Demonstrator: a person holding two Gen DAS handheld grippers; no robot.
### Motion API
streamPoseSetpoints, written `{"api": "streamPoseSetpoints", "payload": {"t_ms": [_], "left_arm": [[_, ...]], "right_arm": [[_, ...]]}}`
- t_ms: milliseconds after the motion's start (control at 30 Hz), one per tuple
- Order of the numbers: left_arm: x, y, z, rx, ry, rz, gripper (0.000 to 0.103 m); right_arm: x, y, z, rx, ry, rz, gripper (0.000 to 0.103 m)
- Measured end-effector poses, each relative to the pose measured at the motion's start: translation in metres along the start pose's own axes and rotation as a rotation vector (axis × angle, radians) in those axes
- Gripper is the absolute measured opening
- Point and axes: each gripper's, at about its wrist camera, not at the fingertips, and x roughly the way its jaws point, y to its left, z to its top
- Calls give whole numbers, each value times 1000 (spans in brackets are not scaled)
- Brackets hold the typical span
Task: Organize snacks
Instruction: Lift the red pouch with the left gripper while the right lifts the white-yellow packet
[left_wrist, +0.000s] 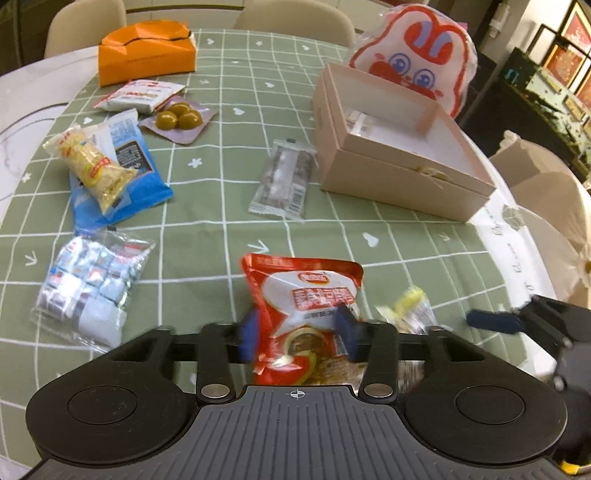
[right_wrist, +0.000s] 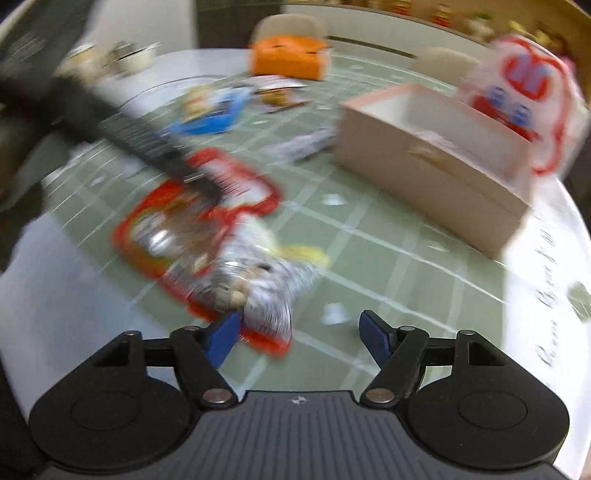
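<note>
Left gripper (left_wrist: 301, 328) pads straddle the red snack pouch (left_wrist: 306, 299) at lower centre, contact unclear so I cannot tell grip; right gripper (right_wrist: 301, 334) gapes empty; pouch looks light, crinkly, slippery—I favour mid-body.

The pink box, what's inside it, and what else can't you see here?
- Pink box: left wrist view shows one small packet; the front wall hides the rest.
- Red bag: bottom hidden behind the left gripper body; whether it is lifted is unclear.
- Clear packet: right wrist view is motion-blurred, print unreadable.
- Right gripper: fingers apart, holding nothing.
</note>
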Motion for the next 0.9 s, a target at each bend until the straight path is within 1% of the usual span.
{"api": "streamPoseSetpoints", "payload": {"t_ms": [100,200,233,333,367,400,467,500,533,600,633,700,733,767,833,867,900], "left_arm": [[0,-1,0,-9,12,-4,45],[2,0,0,-31,34,-25,49],[2,2,1,-44,35,-33,49],[0,6,1,-69,17,-12,48],[1,7,2,-75,16,-7,48],[1,8,2,-81,19,-3,48],[0,7,4,-83,20,15,48],[-2,4,4,-78,14,29,48],[-5,1,5,-71,5,43,48],[-11,-8,6,-52,-19,64,48],[-11,-13,6,-38,-23,70,48],[-5,-27,5,18,1,81,48],[2,-34,3,55,27,87,51],[9,-41,1,89,40,97,59],[18,-54,-2,146,54,103,85],[24,-57,-3,163,74,102,90],[27,-58,-4,160,73,104,92]], "right_arm": [[5,-14,7,99,14,31,72],[3,-15,14,148,-23,87,72],[5,-15,16,171,-23,99,72],[19,-17,25,275,-8,145,72],[24,-15,27,290,-7,160,74],[26,-10,29,283,-17,148,73],[31,0,35,216,-11,95,71],[30,0,37,198,-15,69,62],[28,-3,37,187,-18,34,58],[28,-15,32,159,-14,-72,59],[29,-22,29,157,-8,-94,59],[26,-38,21,185,-21,-75,61],[24,-41,19,181,-25,-69,62],[22,-43,17,171,-27,-67,63],[21,-44,13,155,-36,-63,67],[20,-45,12,152,-40,-62,68],[19,-45,11,151,-46,-60,69]]}}
